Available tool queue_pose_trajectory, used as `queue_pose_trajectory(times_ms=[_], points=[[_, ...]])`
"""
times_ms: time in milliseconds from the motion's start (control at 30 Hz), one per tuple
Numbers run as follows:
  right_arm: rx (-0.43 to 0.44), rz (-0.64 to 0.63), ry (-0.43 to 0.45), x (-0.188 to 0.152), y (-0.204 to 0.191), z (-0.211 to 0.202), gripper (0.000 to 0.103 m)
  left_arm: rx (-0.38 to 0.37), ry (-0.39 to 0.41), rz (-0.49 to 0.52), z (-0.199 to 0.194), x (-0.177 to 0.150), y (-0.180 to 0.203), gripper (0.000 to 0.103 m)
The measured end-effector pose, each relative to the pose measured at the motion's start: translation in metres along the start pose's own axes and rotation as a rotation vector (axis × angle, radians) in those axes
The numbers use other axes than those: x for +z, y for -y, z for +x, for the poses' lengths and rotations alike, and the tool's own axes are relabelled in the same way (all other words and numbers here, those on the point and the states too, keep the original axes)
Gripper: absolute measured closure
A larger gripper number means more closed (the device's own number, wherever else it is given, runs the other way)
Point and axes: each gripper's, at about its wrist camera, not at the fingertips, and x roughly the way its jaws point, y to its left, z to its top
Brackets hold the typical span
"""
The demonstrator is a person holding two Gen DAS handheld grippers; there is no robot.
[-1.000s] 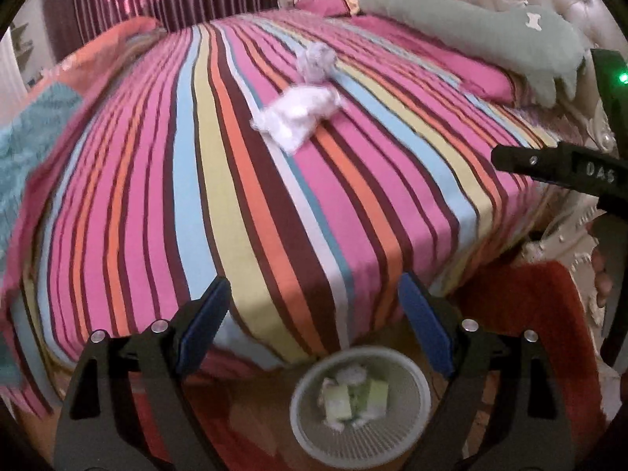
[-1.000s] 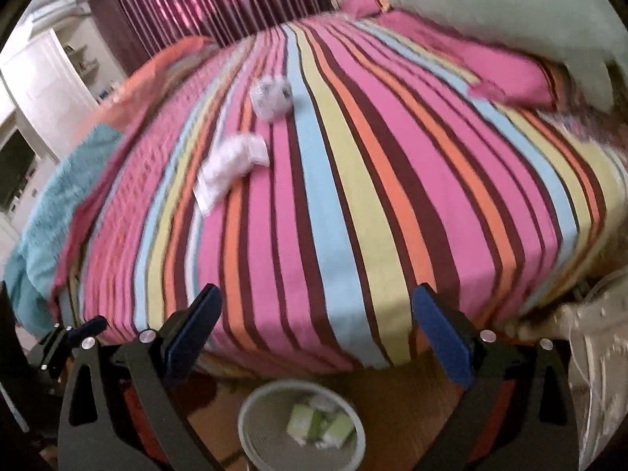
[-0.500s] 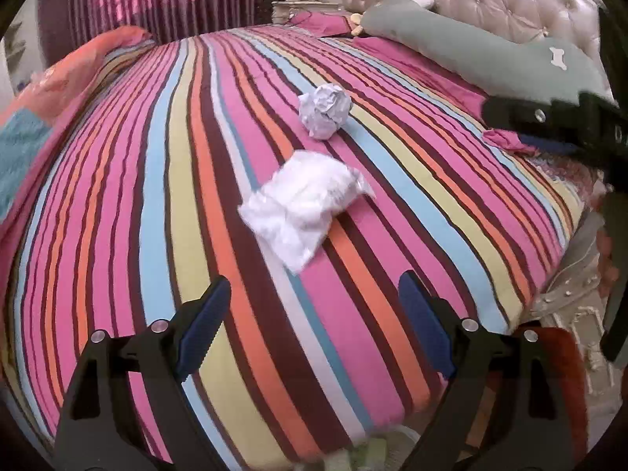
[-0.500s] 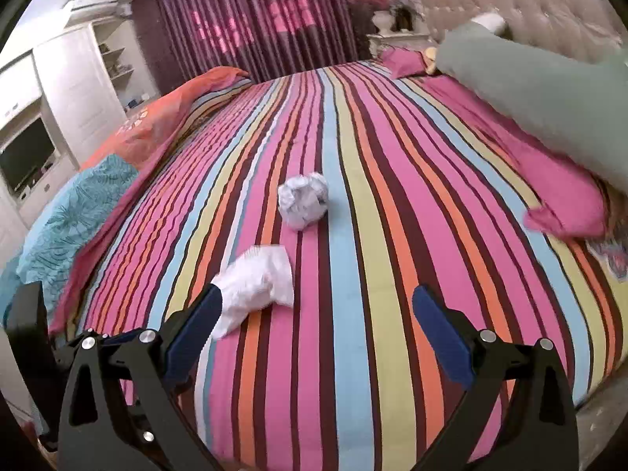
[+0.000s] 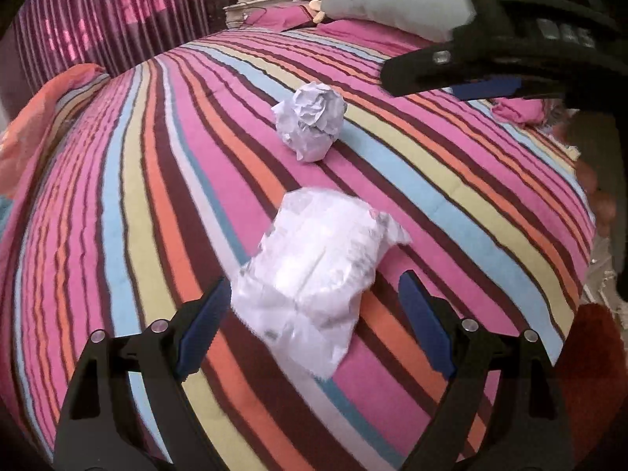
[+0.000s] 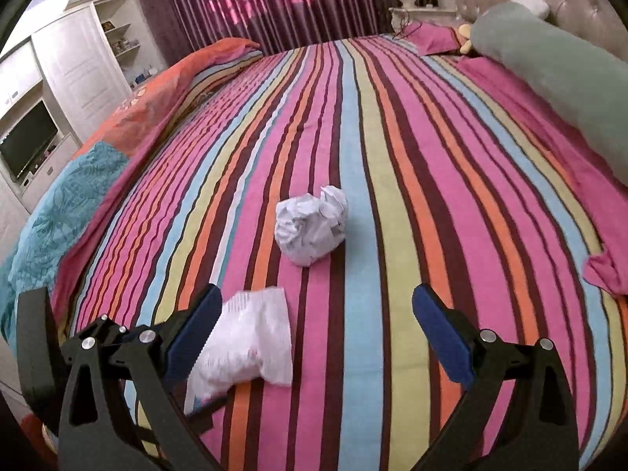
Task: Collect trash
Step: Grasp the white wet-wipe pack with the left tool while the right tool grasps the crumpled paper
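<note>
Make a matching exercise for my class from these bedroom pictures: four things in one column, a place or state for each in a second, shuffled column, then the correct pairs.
Things
1. crumpled white paper ball
2. flat white plastic wrapper
3. long grey-green bolster pillow
4. left tongs

Places or states
A. lying along the tufted headboard side of the bed
B. open, with nothing gripped
C. on the striped bedspread, farther from both cameras
D. on the striped bedspread, nearest the left tongs' blue pads

Pairs: 1-C, 2-D, 3-A, 4-B
</note>
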Motion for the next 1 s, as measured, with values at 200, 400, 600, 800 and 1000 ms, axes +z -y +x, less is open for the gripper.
queue_pose_trajectory(times_ms=[200, 400, 600, 800, 1000], points=[[0.014, -0.022, -0.038, 0.017, -0.005, 0.030, 0.010, -0.032, -0.006, 0.040, 0.018, 0.011, -0.001, 0.018], [0.010, -0.007, -0.081, 0.023, -0.003, 0.054, 0.010, -0.079, -0.028, 0.089, 0.034, 0.015, -0.004, 0.018], [0.026, 0.041, -0.114, 0.027, 0.004, 0.074, 0.010, -0.086, -0.031, 0.120, 0.044, 0.016, -0.004, 0.018], [-0.004, 0.023, -0.133, 0.032, 0.000, 0.088, 0.010, -0.094, -0.071, 0.133, 0.056, 0.017, -0.001, 0.018], [-0.033, 0.017, -0.128, 0.032, 0.002, 0.091, 0.016, -0.094, -0.081, 0.045, 0.058, 0.018, -0.005, 0.018]])
